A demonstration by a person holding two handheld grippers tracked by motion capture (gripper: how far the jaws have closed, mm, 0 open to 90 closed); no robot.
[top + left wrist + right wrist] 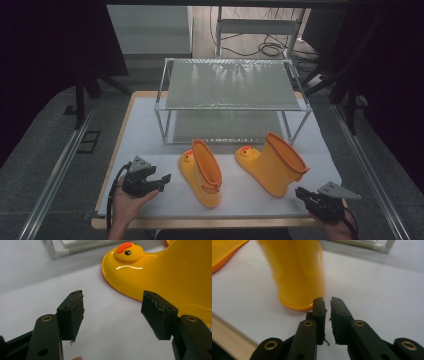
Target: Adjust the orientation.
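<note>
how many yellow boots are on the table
2. One boot lies on the white mat left of centre, near the left tool. The other boot lies right of centre, ahead of the right tool. Both are in front of the metal shelf.

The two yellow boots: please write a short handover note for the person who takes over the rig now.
Left gripper: jaws wide open, empty, beside the left boot, not touching it.
Right gripper: jaws nearly closed, holding nothing, just by the right boot.
Both boots lie tipped over on the white mat, in front of the metal rack, whose shelves are bare.
Done: nothing gripped yet.
Left: probably grasp each boot and set it on the rack.
</note>
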